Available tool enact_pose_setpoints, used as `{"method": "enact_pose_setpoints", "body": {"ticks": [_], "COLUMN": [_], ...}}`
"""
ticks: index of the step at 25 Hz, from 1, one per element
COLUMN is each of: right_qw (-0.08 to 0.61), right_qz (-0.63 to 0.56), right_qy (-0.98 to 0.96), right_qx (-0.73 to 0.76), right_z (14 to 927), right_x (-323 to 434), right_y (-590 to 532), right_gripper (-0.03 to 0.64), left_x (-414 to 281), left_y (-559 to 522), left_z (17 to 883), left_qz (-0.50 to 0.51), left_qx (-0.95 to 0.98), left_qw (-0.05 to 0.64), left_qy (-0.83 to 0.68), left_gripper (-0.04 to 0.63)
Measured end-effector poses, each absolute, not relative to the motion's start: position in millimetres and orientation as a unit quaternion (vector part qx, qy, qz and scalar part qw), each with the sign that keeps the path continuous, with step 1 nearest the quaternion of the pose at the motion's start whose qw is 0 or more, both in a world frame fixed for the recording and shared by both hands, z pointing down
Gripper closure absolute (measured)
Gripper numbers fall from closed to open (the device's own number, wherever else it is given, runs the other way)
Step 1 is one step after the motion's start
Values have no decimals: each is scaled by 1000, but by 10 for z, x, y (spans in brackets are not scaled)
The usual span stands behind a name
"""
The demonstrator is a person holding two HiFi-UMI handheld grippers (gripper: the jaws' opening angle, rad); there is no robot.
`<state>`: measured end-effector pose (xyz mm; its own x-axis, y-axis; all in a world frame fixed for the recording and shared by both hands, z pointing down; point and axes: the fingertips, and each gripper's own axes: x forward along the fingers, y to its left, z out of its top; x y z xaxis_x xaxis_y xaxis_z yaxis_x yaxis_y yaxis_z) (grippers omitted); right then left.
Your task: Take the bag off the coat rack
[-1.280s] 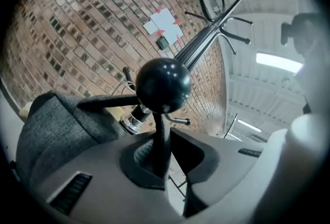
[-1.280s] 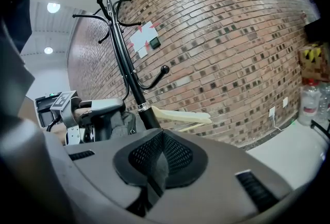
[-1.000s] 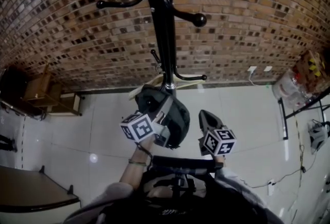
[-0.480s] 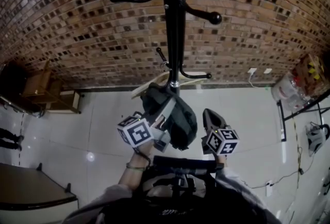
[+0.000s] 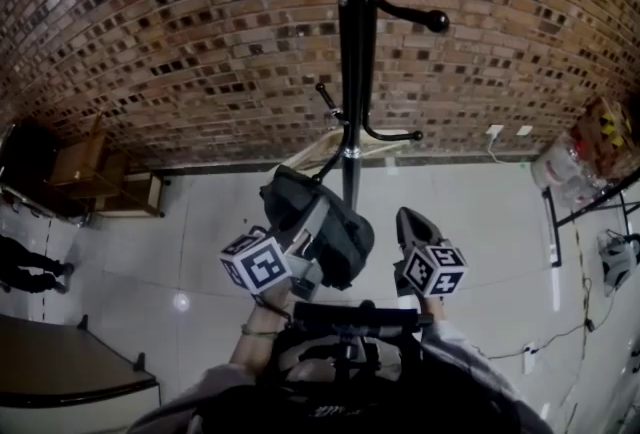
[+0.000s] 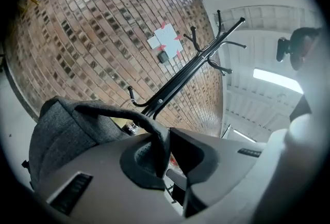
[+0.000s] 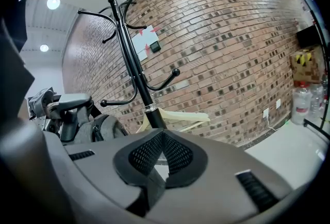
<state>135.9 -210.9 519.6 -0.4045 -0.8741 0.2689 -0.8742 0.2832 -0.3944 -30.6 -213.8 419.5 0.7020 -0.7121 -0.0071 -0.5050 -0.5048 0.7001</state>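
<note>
One coat rack (image 5: 352, 72), one bag (image 5: 338, 234), one wooden hanger (image 7: 183, 114), two hand-held grippers (image 5: 306, 240) (image 5: 404, 222)

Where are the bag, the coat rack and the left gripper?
bag (image 5: 345, 237): head view, on its dark body.
coat rack (image 5: 349, 72): head view, on the black pole.
left gripper (image 6: 165, 138): left gripper view, where its jaws pinch the bag's strap.
</note>
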Motion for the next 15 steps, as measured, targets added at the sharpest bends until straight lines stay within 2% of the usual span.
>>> {"method": "enact_pose_setpoints", "body": {"ticks": [15], "right_qw": [8], "right_qz": [251], "right_qy": [-823], "right_qx": [509], "right_z": [5141], "right_x": [678], "right_y": [-1902], "right_gripper": [630], "left_x": [-1103], "left_y": [-1829], "left_z": [5025], "left_qz": [-114], "left_qx": [804], "left_qw": [417], "left_qy": [-408], "left_gripper": [555]}}
